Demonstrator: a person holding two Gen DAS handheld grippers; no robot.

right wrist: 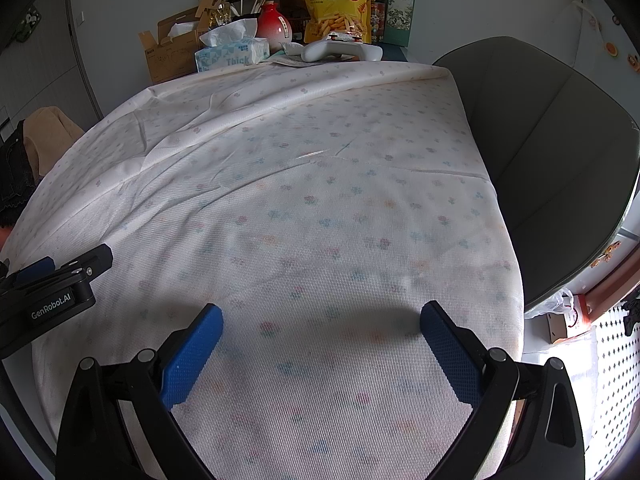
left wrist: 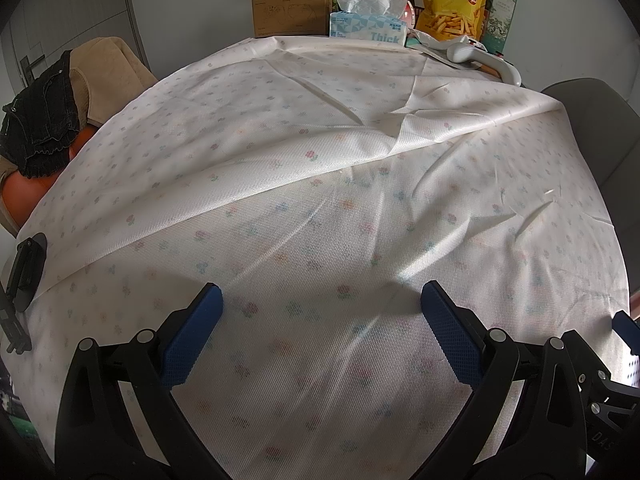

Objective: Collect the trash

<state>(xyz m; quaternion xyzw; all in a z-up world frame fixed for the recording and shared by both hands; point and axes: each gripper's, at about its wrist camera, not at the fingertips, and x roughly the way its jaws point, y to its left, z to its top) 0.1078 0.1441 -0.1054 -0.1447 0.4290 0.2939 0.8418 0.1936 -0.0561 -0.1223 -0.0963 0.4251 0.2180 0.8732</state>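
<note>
Hovering wide open and empty over the flowered cloth (left wrist: 320,184) on the bench, left tongs (left wrist: 322,304) and right tongs (right wrist: 322,322) face its far end, where tissue box (left wrist: 368,26), snack bag (left wrist: 454,0) and cardboard box (left wrist: 288,6) stand.

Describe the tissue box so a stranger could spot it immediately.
Look to the far edge of the table's floral tablecloth, where clutter lines the wall. The tissue box sits between the open cardboard box and the yellow snack bag. It alone is pale blue with white tissue sprouting out.
</note>
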